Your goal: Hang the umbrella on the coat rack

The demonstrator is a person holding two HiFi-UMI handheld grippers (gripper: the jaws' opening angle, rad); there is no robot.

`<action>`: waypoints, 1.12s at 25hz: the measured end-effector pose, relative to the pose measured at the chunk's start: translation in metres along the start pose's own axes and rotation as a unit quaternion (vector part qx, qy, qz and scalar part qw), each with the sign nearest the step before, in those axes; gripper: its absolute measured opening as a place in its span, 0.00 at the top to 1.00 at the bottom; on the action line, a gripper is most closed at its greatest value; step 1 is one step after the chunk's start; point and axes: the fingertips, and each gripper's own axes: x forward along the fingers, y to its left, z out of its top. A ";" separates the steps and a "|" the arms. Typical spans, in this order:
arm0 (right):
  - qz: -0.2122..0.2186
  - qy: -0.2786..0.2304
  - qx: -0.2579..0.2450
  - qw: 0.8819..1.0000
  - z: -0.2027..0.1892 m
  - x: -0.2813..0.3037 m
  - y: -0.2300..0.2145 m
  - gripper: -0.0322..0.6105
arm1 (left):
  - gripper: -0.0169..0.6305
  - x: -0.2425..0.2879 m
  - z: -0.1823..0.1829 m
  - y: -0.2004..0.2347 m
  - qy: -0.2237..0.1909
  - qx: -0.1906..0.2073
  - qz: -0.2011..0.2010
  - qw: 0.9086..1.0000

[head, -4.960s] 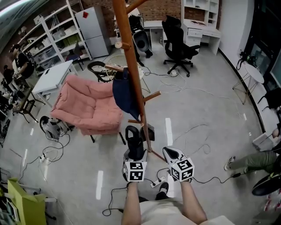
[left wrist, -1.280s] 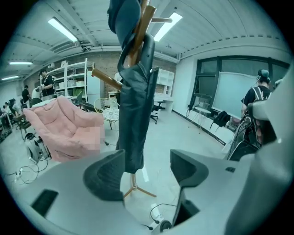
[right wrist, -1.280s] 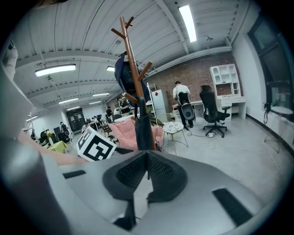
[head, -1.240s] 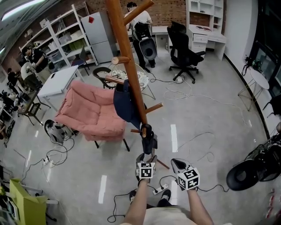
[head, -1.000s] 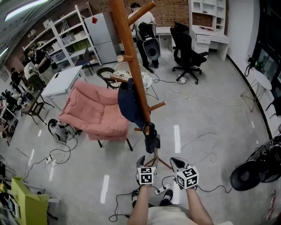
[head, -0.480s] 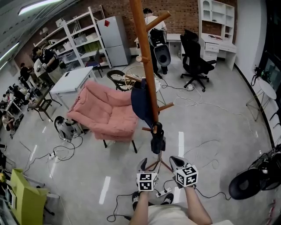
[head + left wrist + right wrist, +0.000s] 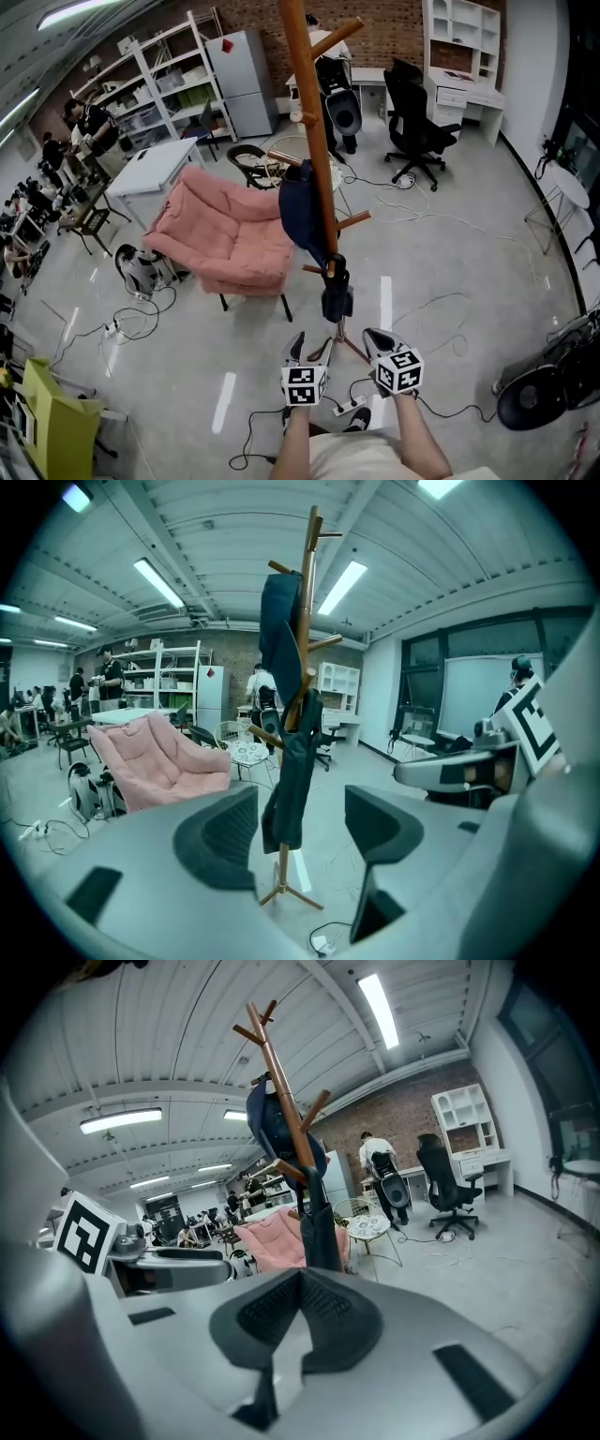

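Observation:
A tall wooden coat rack (image 7: 315,141) stands on the floor in front of me. A folded dark umbrella (image 7: 337,292) hangs from one of its low pegs; a dark blue garment (image 7: 302,214) hangs higher up. My left gripper (image 7: 310,345) is open and empty, just short of the rack's feet and apart from the umbrella. In the left gripper view the umbrella (image 7: 292,780) shows between the spread jaws of the left gripper (image 7: 300,832), well beyond them. My right gripper (image 7: 373,339) is shut on nothing, to the right of the rack. In the right gripper view the rack (image 7: 287,1101) rises behind the right gripper (image 7: 300,1321).
A pink armchair (image 7: 225,234) stands left of the rack, with a white table (image 7: 150,167) beyond it. Cables (image 7: 441,307) and a power strip (image 7: 352,405) lie on the floor. A black office chair (image 7: 417,108) and a person (image 7: 330,66) are at the back.
The left gripper, which held the umbrella five seconds ago, has let go and drawn back. The umbrella now hangs alone on the low peg. The right gripper stays shut.

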 end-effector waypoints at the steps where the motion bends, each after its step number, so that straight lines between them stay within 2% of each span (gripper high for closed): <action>1: -0.001 -0.001 0.000 1.000 0.000 0.000 0.000 0.95 | 0.52 -0.001 0.001 0.000 -0.001 0.001 -0.001 1.000; 15: -0.007 -0.001 0.005 1.000 -0.004 -0.004 -0.002 0.95 | 0.65 -0.005 0.012 -0.001 -0.004 0.022 -0.001 1.000; 21: -0.007 0.001 0.004 1.000 -0.005 -0.004 -0.003 0.95 | 0.77 -0.005 0.012 0.001 -0.004 0.024 0.002 1.000; 25: -0.006 0.001 0.003 1.000 -0.004 -0.003 -0.002 0.95 | 0.91 -0.007 0.016 0.002 -0.012 0.020 0.003 1.000; 28: -0.005 0.001 0.001 1.000 -0.003 -0.002 -0.001 0.95 | 0.96 -0.008 0.017 0.002 -0.010 0.015 -0.004 1.000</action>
